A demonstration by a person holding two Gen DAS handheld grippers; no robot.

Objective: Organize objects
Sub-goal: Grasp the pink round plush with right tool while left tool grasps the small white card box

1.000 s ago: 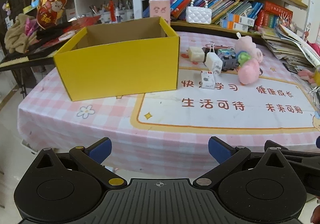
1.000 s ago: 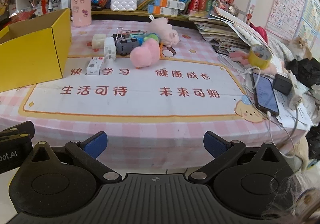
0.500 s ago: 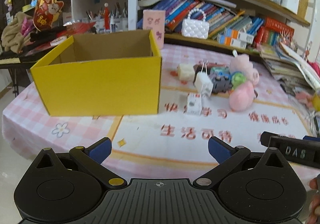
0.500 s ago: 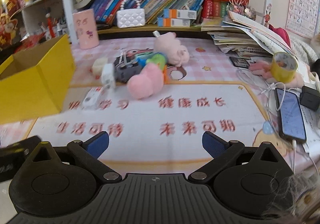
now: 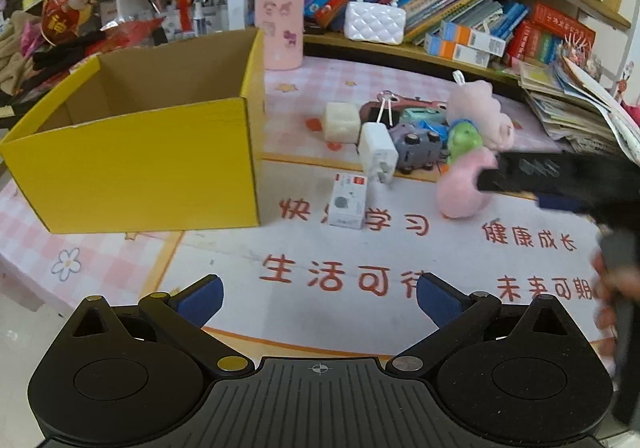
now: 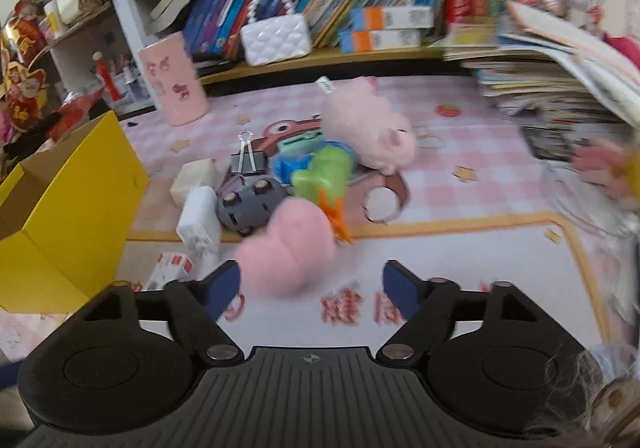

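Note:
An open yellow cardboard box stands on the table's left, seemingly empty; its corner shows in the right wrist view. A cluster of small objects lies right of it: a pink fluffy heart, a pink plush pig, a green toy, a grey toy car, a white charger, a small white-red box, a cream cube and a binder clip. My right gripper is open, just in front of the pink heart. My left gripper is open and empty over the mat.
A pink cylinder and a white quilted handbag stand at the back by the full bookshelves. Stacked magazines fill the right side. The table's front-left edge is close to my left gripper.
Both grippers have moved forward over the table. The right gripper has closed in on the object cluster and now reaches the pink heart. It now shows at the right of the left wrist view.

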